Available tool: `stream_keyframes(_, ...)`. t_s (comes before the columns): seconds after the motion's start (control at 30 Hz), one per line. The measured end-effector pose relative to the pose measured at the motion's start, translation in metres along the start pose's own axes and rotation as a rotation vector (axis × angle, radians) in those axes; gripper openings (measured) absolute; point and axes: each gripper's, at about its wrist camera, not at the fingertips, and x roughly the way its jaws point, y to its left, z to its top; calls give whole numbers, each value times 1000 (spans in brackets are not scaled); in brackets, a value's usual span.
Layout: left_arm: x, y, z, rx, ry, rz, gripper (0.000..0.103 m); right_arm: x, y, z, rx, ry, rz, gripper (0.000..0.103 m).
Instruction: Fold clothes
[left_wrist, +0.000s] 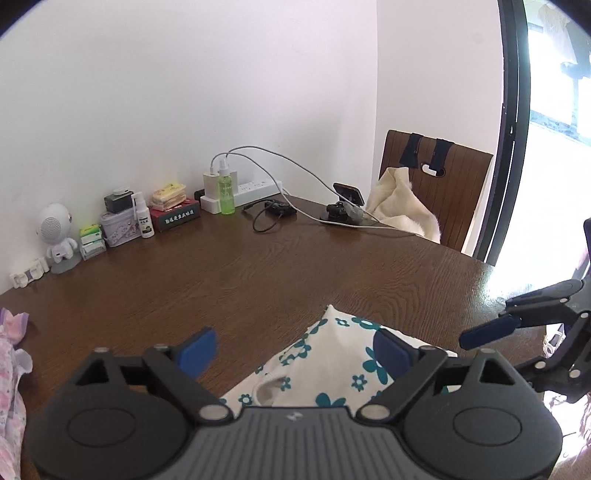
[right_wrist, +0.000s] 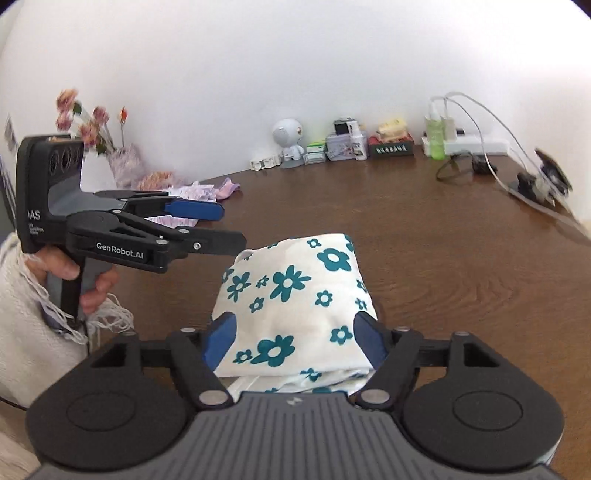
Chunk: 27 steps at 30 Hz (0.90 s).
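Note:
A folded white garment with teal flowers lies on the brown wooden table near its front edge. My right gripper is open, its blue pads on either side of the garment's near end, just above it. My left gripper is open too; it hovers over the garment's left part with nothing between its pads. From the right wrist, the left gripper shows at the left, held by a hand. From the left wrist, the right gripper shows at the right edge.
Pink clothes lie at the table's left beside a vase of flowers. Along the wall stand a white robot figure, a tin, spray bottles, a green bottle and a power strip with cables. A phone stand and a chair are far right.

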Motion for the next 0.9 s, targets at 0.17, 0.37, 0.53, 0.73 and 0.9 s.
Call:
stream_keyframes(0.17,40,31,13,-52,129,-128,95,0,-24,-14,238,79,7,82)
stream_keyframes(0.37,81,62,6,-156,231,-270,95,13,-26,-24,367,116,16,96)
stream_keyframes(0.53,98,81,-7,-239,253,-378,97,28,-24,-26,427,122,31,97)
stream_keyframes(0.73,101,96,-23,-353,230,-451,90,33,-23,-24,451,88,7,87)
stream_keyframes(0.9,71,86,-44,-453,183,-355,66,37,-37,-18,454,89,-16,57)
